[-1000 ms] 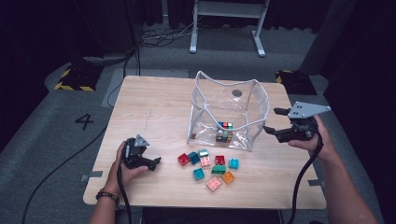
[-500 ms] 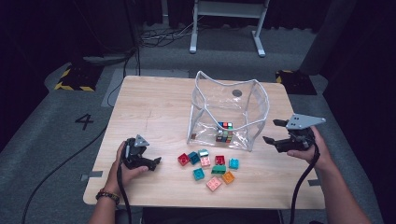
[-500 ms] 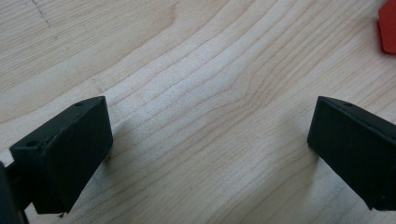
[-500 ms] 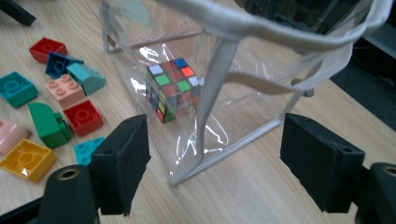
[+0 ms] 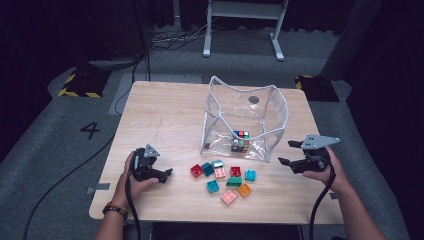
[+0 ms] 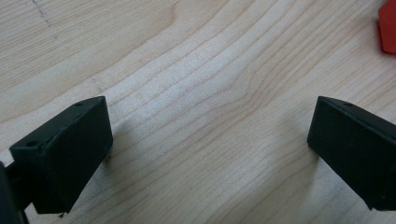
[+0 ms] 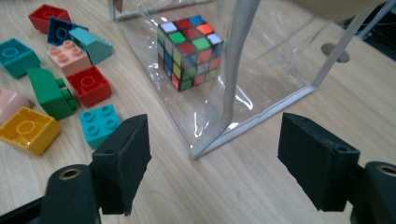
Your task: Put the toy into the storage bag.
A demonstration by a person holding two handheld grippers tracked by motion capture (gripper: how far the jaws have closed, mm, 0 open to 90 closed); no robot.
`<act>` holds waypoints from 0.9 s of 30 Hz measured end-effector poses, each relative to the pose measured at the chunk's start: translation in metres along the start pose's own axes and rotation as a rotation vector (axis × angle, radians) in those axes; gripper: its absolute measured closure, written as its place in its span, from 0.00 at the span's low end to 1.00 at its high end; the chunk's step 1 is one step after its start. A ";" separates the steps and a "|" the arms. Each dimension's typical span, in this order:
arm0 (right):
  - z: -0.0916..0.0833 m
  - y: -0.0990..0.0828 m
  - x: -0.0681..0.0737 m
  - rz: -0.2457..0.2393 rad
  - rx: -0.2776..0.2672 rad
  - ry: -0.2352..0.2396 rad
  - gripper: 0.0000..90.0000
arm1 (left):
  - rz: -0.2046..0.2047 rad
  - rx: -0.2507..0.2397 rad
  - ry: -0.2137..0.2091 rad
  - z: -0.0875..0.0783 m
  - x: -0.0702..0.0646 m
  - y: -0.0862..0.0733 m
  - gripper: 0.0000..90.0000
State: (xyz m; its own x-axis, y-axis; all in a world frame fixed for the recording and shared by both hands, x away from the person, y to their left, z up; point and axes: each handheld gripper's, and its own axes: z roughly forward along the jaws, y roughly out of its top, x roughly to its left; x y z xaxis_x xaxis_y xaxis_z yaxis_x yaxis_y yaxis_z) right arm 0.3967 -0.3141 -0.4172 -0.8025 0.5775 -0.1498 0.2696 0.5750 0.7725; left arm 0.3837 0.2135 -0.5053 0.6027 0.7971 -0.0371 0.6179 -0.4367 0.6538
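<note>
A clear plastic bag (image 5: 223, 119) with white trim stands open in the middle of the wooden table (image 5: 165, 110). A colour cube (image 5: 240, 141) lies inside it, near its front wall. Several toy bricks (image 5: 222, 175) are scattered just in front of the bag. My left gripper (image 5: 167, 175) rests low over bare wood at the front left, open and empty, with a red brick (image 6: 387, 28) off to one side. My right gripper (image 5: 286, 152) hovers right of the bag, open and empty. In the right gripper view, the right gripper (image 7: 212, 149) faces the bag's near corner (image 7: 219, 135), with the cube (image 7: 189, 51) behind the plastic.
Beyond the table's far edge stand a white metal frame (image 5: 243, 25) and loose cables on a grey floor. In the right gripper view, a cyan brick (image 7: 99, 120), a red brick (image 7: 88, 85) and a yellow brick (image 7: 28, 129) lie left of the bag.
My right gripper has come down and a little leftward, closer to the bag's front right corner. The left gripper and the bricks have stayed put.
</note>
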 end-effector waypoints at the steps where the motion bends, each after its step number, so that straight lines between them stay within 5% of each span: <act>1: 0.002 -0.003 0.001 0.008 0.008 0.002 0.28 | 0.000 0.000 -0.003 0.000 0.000 0.000 0.00; 12: 0.032 -0.029 0.017 0.003 0.088 0.092 0.29 | 0.000 0.000 0.002 0.000 0.000 0.000 0.00; 27: 0.070 -0.028 0.045 -0.051 0.076 0.240 0.32 | 0.006 0.003 0.002 -0.001 0.000 0.000 0.00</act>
State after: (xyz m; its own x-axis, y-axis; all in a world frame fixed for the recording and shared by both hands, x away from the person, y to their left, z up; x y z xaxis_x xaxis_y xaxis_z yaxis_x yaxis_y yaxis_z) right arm 0.3901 -0.2641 -0.4888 -0.9168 0.3982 -0.0294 0.2580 0.6471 0.7174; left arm 0.3833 0.2140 -0.5049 0.6055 0.7952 -0.0321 0.6159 -0.4426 0.6518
